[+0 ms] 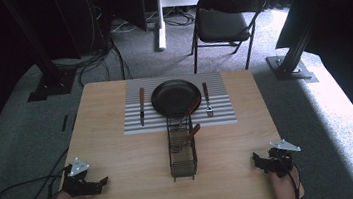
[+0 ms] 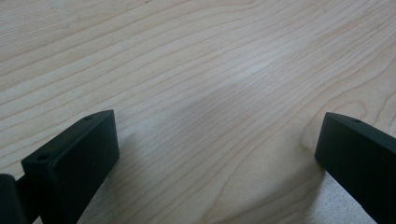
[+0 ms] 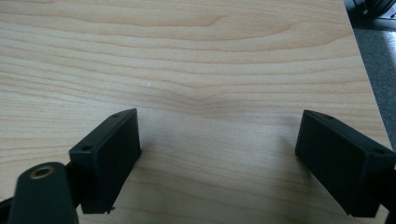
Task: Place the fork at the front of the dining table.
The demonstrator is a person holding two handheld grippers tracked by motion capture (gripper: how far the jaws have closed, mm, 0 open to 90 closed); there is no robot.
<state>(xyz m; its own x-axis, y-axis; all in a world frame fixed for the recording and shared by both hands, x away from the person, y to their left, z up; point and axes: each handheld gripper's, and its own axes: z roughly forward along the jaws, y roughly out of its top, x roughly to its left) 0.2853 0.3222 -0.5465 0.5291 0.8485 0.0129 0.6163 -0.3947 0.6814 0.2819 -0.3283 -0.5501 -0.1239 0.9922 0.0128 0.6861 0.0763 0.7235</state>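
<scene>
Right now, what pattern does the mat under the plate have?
Grey and white stripes run across the mat, beneath the black plate; the high view shows it best.

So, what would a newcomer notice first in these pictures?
The black plate on the striped mat at the table's far middle, with a knife to its left and a fork to its right. Just nearer stands a wire basket with wooden-handled utensils leaning out. The left gripper and right gripper rest open at the near corners, over bare wood.
</scene>
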